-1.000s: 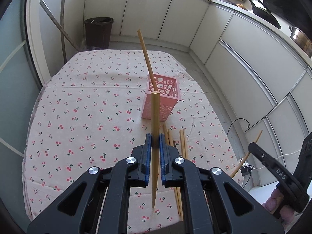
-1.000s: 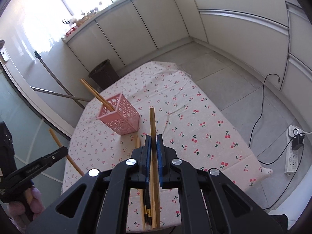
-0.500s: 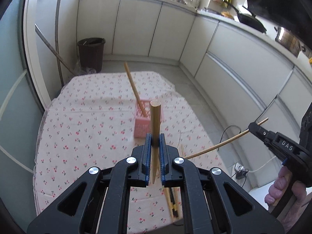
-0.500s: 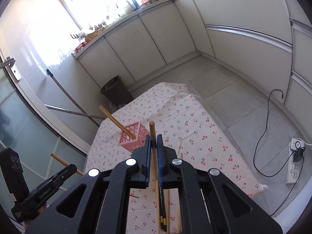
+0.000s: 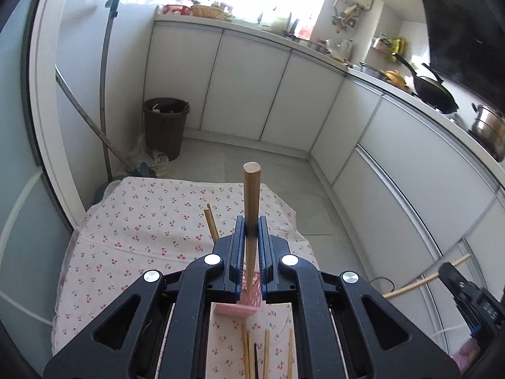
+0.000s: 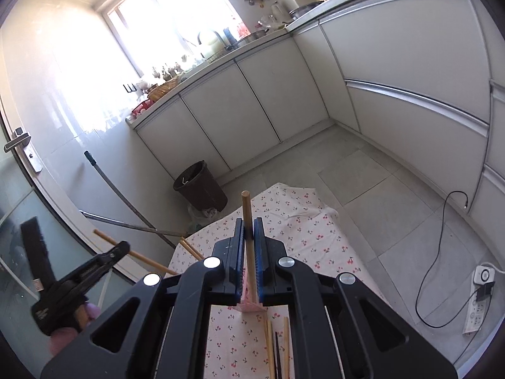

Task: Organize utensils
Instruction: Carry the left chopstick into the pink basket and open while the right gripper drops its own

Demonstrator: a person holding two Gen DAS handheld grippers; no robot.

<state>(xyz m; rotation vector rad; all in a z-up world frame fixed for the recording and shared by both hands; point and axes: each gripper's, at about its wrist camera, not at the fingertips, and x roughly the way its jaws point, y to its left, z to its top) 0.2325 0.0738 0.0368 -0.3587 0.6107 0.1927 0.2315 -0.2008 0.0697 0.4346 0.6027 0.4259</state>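
Note:
My left gripper [image 5: 251, 230] is shut on a wooden chopstick [image 5: 251, 189] that stands upright between its blue pads, high above the table. My right gripper [image 6: 249, 232] is likewise shut on another wooden chopstick [image 6: 246, 214]. The pink perforated holder [image 5: 249, 297] shows only in part below the left jaws, and again as the pink holder [image 6: 251, 303] under the right jaws; a chopstick [image 5: 210, 222] leans out of it to the left. Several loose chopsticks [image 5: 266, 353] lie on the cherry-print tablecloth [image 5: 139, 221] near the front edge. The other gripper [image 6: 79, 281] appears at the left of the right wrist view.
A dark waste bin [image 5: 165, 126] stands on the floor beyond the table, with mop handles [image 5: 105, 94] leaning on the wall. White cabinets [image 5: 252, 88] line the back and right. A cable and power strip [image 6: 479, 293] lie on the floor to the right.
Both grippers have risen well above the table, each still holding its chopstick. The pink holder has slid from mid-view down under the jaws, and more of the kitchen now shows.

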